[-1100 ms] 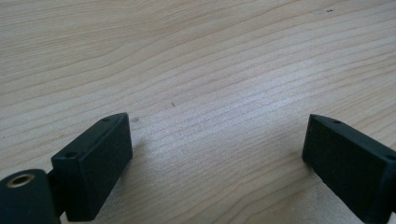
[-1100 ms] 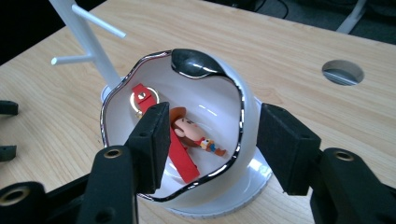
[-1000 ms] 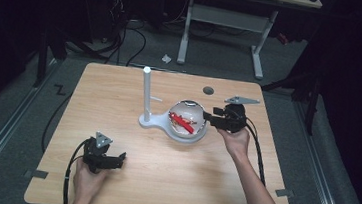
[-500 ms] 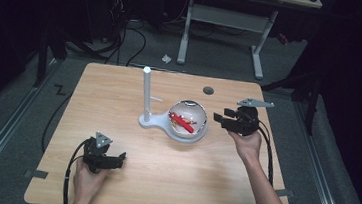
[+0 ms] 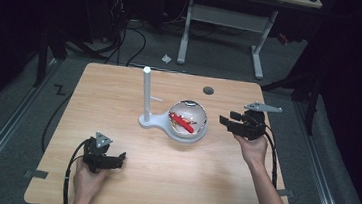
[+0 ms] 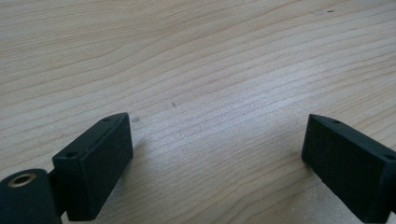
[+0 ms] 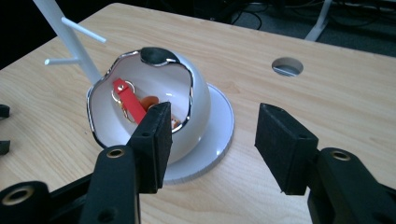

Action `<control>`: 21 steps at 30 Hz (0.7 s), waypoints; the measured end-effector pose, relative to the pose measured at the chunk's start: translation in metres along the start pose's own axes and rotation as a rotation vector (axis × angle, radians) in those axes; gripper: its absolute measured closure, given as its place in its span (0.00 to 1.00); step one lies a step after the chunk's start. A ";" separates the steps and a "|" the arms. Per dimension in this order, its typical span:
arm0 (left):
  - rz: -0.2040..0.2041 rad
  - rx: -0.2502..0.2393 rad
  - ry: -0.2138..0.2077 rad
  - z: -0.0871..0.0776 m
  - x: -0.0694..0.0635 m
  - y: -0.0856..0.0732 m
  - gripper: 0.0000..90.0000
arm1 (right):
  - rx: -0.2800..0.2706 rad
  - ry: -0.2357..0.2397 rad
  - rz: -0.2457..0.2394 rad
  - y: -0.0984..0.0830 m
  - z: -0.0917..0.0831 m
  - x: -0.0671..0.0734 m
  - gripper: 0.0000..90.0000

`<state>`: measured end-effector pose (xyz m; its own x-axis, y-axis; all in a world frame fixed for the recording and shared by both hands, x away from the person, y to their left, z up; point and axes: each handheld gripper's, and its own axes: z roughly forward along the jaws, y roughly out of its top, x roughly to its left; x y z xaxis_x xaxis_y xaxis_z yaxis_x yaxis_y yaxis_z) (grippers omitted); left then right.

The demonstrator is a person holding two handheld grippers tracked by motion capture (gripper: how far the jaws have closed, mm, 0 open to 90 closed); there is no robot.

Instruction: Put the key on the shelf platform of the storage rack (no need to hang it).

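Now the right gripper [image 5: 228,122] has pulled away from the white bowl [image 5: 187,120], its jaws apart with nothing between them. A red strap [image 7: 129,104] lies inside the bowl. Down on the table [image 5: 120,86], the left gripper [image 5: 119,157] stays put, jaws wide apart.

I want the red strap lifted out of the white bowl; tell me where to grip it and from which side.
Grip the red strap's upper end, near the metal ring, coming in through the bowl's open mouth. That end probably leans up clear of the wall, while the lower end lies among other small pieces.
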<state>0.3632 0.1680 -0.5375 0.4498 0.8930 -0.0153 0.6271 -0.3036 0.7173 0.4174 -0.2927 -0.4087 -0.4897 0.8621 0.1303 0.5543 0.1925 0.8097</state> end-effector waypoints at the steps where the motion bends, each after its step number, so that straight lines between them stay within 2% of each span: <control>1: 0.000 0.000 0.000 0.000 0.000 0.000 0.10 | 0.006 -0.001 -0.005 -0.001 -0.001 0.000 0.51; 6: -0.001 -0.002 0.001 0.000 0.000 0.000 0.10 | -0.002 -0.014 -0.034 -0.002 -0.013 0.005 0.51; 11: -0.001 -0.001 0.000 0.000 0.000 0.000 0.10 | -0.012 -0.021 -0.042 -0.005 -0.019 0.006 0.51; 17: -0.002 -0.002 0.000 0.000 0.000 0.000 0.10 | -0.012 -0.021 -0.002 -0.017 -0.024 0.000 0.51; 21: -0.002 -0.002 0.000 0.000 0.000 0.000 0.10 | -0.017 -0.025 0.003 -0.021 -0.029 -0.003 0.51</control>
<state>0.3632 0.1679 -0.5376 0.4481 0.8938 -0.0168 0.6271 -0.3008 0.7185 0.3877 -0.3130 -0.4100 -0.4709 0.8743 0.1180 0.5439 0.1825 0.8191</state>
